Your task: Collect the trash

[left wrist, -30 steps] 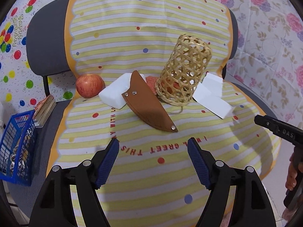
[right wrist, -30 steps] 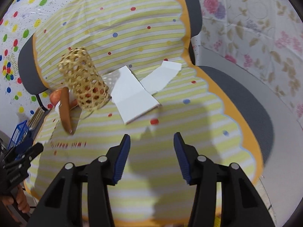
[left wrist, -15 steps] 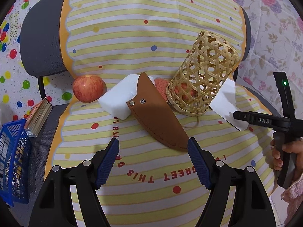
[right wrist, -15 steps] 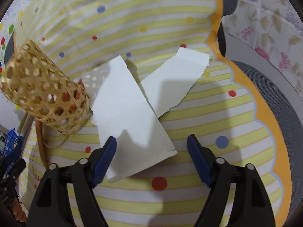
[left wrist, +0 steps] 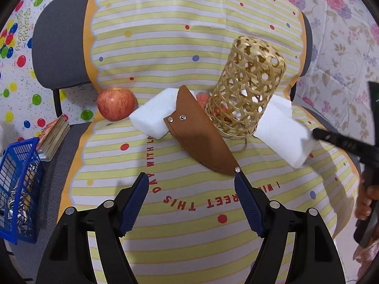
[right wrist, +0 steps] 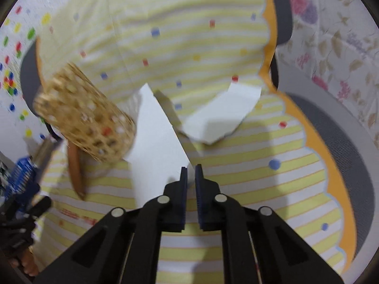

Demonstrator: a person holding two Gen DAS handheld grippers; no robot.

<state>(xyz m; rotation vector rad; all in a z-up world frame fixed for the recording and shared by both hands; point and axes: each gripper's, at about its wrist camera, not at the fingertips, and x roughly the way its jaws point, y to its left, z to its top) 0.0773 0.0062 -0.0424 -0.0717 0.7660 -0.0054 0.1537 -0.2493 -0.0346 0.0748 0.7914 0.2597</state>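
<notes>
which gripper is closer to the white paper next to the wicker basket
Right. The right gripper has its jaws closed on the near corner of the white paper. The left gripper hangs open short of the brown sheath, away from that paper.

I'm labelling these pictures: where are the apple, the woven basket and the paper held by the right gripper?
apple (left wrist: 116, 104), left wrist view, middle of its red skin.
woven basket (left wrist: 246, 90), left wrist view, side wall.
paper (right wrist: 156, 146), right wrist view, flat middle.
</notes>
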